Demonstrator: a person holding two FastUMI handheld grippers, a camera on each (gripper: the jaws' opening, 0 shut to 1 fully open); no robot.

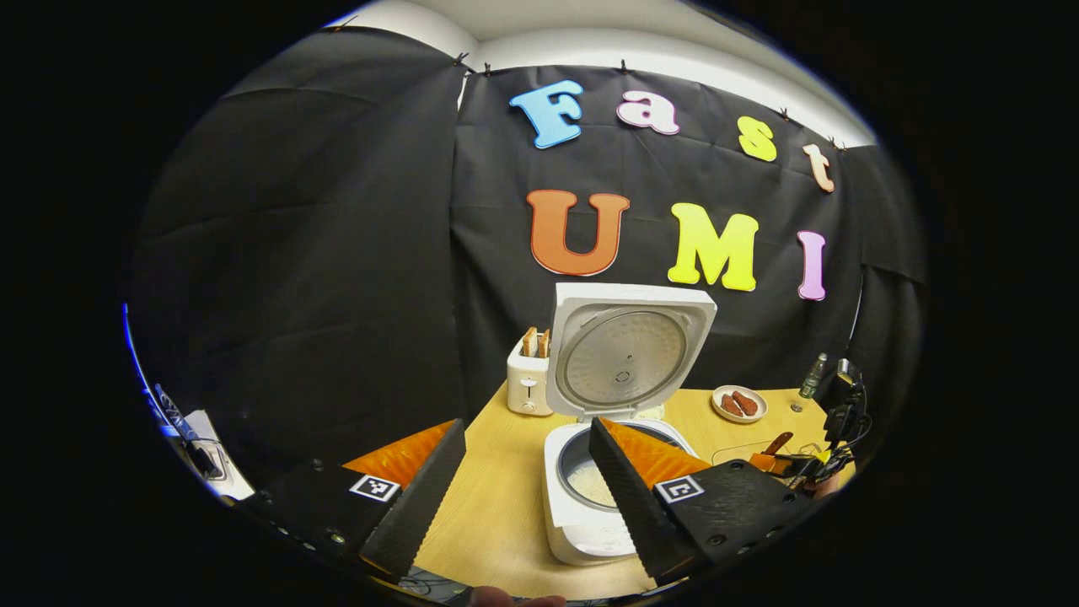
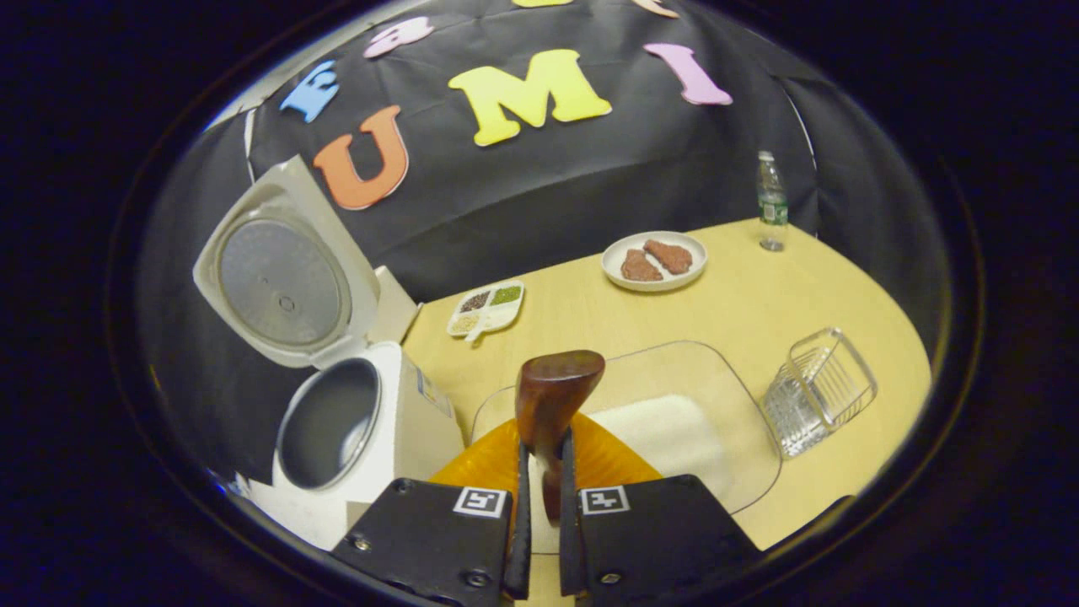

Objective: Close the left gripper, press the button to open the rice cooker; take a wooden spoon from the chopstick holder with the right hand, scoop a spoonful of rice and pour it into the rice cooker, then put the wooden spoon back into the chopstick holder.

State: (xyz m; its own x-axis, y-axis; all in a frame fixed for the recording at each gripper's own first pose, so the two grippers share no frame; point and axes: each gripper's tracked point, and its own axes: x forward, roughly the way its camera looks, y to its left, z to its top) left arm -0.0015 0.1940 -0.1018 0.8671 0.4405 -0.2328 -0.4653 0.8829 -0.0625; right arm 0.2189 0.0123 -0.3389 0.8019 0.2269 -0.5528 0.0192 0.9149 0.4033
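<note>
Left gripper view: the left hand-held gripper (image 1: 527, 489) is released, its two fingers spread wide with nothing between them, hanging above the wooden worktop (image 1: 489, 506). Straight ahead stands the rice cooker (image 1: 590, 506), its lid (image 1: 628, 350) swung up and upright, and a layer of rice (image 1: 587, 482) lies in the inner pot. A white toaster (image 1: 529, 379) with bread in its slots stands just left of the cooker's lid. To the right of the cooker, farther back, a plate (image 1: 739, 403) carries reddish pieces of food, and a bottle (image 1: 813, 376) stands beyond it. Right of the cooker, the right hand-held gripper (image 1: 797, 464) shows with the dark wooden spoon (image 1: 777, 443) poking out of it.

Right gripper view: the right hand-held gripper (image 2: 539, 489) is clenched on the wooden spoon (image 2: 552, 405), both fingers pressing its handle, the bowl of the spoon pointing away. The spoon hangs over a clear tray (image 2: 716, 396) holding a white heap of rice (image 2: 666, 438), just right of the rice cooker (image 2: 362, 430), whose lid (image 2: 282, 265) stands open. A clear ribbed chopstick holder (image 2: 818, 392) lies tipped on its side right of the tray. Behind the tray sit a divided dish of grains (image 2: 489, 308), the plate (image 2: 655, 261) and the bottle (image 2: 770, 202).
</note>
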